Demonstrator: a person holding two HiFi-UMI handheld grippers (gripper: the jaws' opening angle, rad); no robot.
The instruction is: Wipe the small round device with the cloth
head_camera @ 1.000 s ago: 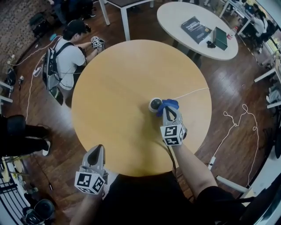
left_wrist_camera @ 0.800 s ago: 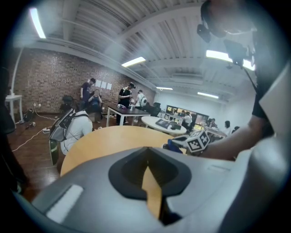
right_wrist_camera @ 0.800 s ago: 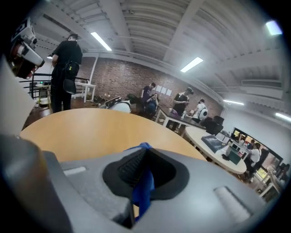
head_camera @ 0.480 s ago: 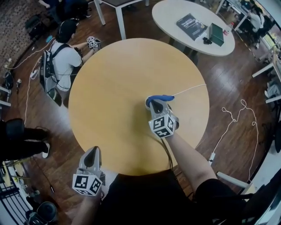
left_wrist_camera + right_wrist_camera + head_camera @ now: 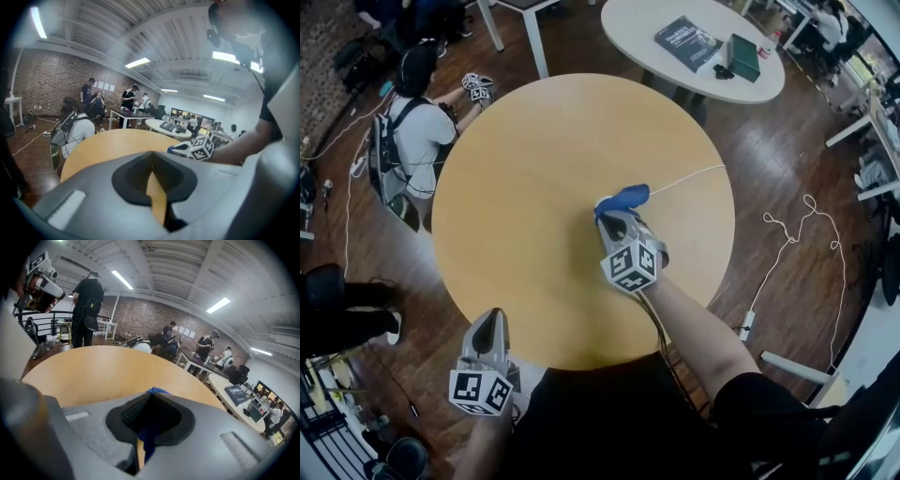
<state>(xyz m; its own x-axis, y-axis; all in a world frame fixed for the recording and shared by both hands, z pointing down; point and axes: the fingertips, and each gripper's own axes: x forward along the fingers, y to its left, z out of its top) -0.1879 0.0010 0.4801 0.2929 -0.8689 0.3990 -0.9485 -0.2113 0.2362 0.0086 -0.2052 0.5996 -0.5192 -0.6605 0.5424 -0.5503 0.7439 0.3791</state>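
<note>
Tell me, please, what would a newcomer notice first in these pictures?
The large round wooden table fills the middle of the head view. Near its centre, the right gripper pinches a bright blue cloth, and a white cable runs from there to the table's right edge. The left gripper hangs shut and empty by the near edge.
</note>
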